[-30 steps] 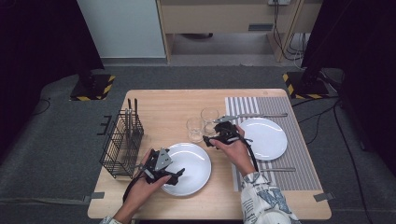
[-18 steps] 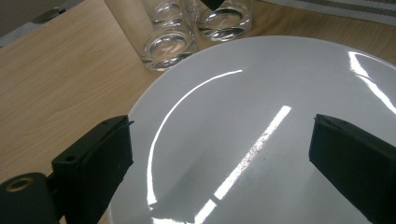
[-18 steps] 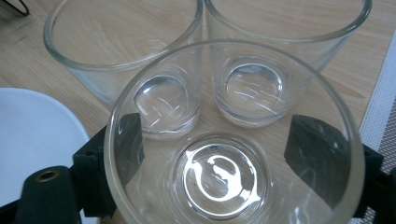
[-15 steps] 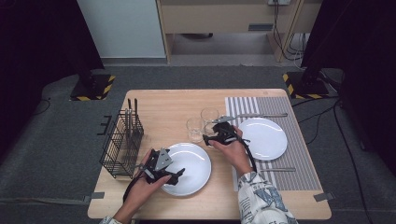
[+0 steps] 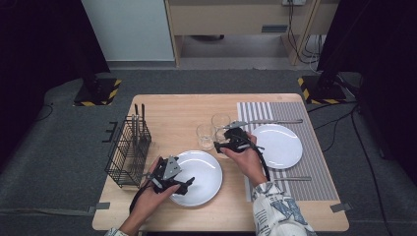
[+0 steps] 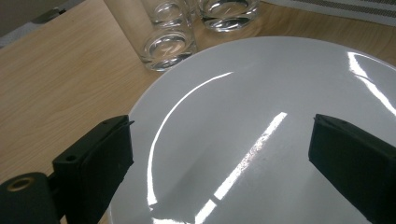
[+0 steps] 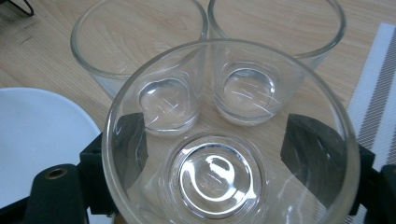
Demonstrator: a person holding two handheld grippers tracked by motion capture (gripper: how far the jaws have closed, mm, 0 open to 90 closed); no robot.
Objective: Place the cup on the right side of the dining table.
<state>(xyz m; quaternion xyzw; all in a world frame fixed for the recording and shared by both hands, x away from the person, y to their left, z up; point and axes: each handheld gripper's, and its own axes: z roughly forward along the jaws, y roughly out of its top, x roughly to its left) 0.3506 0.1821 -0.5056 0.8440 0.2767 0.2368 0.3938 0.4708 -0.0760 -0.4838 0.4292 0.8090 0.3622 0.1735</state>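
We judge the work to be at an early stage — the clearing or rearranging of the table looks barely begun, since both plates, all three glasses and the cutlery on the striped placemat (image 5: 295, 147) lie on the light wooden table (image 5: 177, 105), and the black wire rack (image 5: 129, 150) at the left edge holds little more than a few upright utensils. Our right gripper (image 5: 227, 142) has its two black jaws either side of the nearest clear, straight-walled drinking glass (image 7: 224, 154); they have just been closing around it, and in the right gripper view the pads sit against its walls, so we read it as grasped, though the glass distorts the contact line somewhat. It stands upright on the wood, just beside the two other clear tumblers (image 7: 205, 60), between the near round white plate (image 5: 196, 177) and the placemat with the second white plate (image 5: 278, 145). The glass is empty and clean, with a thick base and a thin rim — smooth and slippery, we would guess, so it wants a firm, level hold. Our left gripper (image 5: 184, 184) hovers over the near white plate (image 6: 261, 130) with its jaws spread wide, nothing between them but the glossy surface below. Lifting the glass and placing it are both left to do.
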